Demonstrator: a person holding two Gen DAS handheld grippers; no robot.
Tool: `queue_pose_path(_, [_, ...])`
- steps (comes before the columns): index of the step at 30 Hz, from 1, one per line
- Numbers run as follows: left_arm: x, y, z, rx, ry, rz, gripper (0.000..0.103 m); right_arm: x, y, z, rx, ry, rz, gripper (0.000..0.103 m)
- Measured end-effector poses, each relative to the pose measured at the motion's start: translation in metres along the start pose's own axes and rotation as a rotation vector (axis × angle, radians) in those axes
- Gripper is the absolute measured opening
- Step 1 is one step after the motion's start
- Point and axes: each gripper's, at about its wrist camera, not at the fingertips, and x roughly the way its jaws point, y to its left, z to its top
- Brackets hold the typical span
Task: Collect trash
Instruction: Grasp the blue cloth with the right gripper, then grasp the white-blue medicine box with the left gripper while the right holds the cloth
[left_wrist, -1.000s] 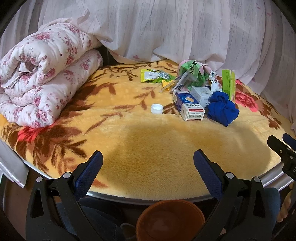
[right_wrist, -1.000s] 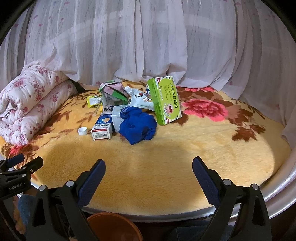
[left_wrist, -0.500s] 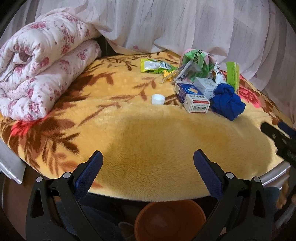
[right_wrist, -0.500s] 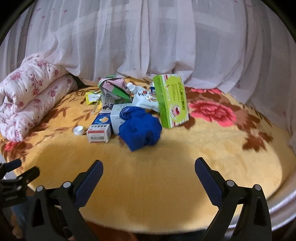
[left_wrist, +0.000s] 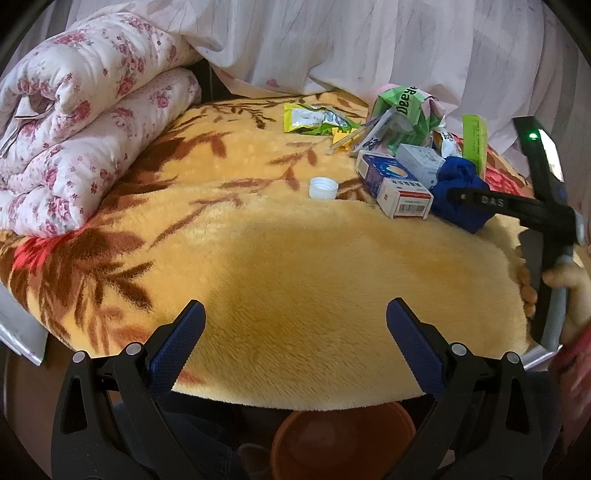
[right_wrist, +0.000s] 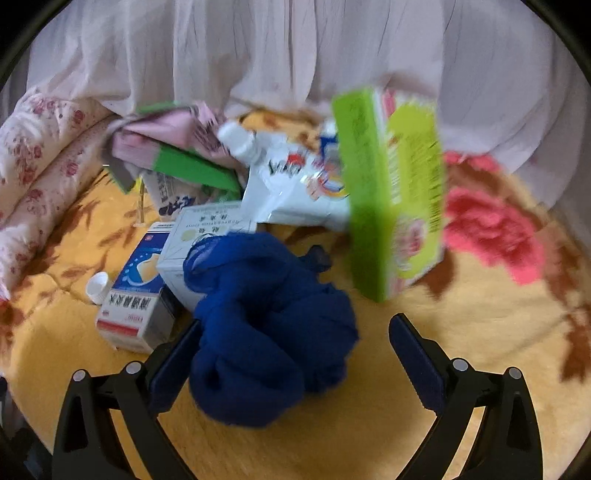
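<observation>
1. The right gripper (right_wrist: 293, 360) has its fingers spread wide, and the crumpled blue cloth (right_wrist: 271, 328) lies between them against the left finger (right_wrist: 173, 369); motion blur hides whether they touch.
2. Behind the cloth, at 10 o'clock, lie the blue-and-white box (right_wrist: 133, 291) and a white box (right_wrist: 201, 245); the white cap (right_wrist: 98, 286) is just left of them.
3. At 1 o'clock stands the green box (right_wrist: 391, 192), upright, with a white pouch (right_wrist: 295, 188) beside it.
4. The left gripper (left_wrist: 293, 341) is also wide open and empty, over bare yellow blanket (left_wrist: 295, 258).
5. Its view places the trash pile at 1 o'clock, a brown bin (left_wrist: 343, 439) at 6 o'clock, a folded floral quilt (left_wrist: 81, 110) at 10 o'clock.
</observation>
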Motion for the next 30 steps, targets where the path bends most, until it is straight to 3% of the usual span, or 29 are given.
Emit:
queue_pose_path(2, [0.002,0.001,0.001,-0.004,0.001,-0.003,0.096,0.008,0.002,0.004,-0.02,0.023,0.017,0.098])
queue_pose_path(5, [0.006,0.001,0.001,-0.004,0.012,-0.003,0.096,0.018,0.008,0.005,-0.055,0.054,0.018,0.078])
queue_pose_path(9, [0.009,0.0,0.002,-0.007,0.018,-0.009,0.096,0.01,0.008,-0.003,-0.047,0.004,0.023,0.074])
queue_pose_path(26, [0.019,-0.023,0.014,0.031,0.003,-0.052,0.096,-0.062,0.011,-0.047,-0.06,-0.14,-0.004,0.073])
queue_pose_path(30, [0.031,-0.034,0.025,0.044,-0.02,-0.1,0.096,-0.095,0.005,-0.059,-0.04,-0.177,-0.001,0.073])
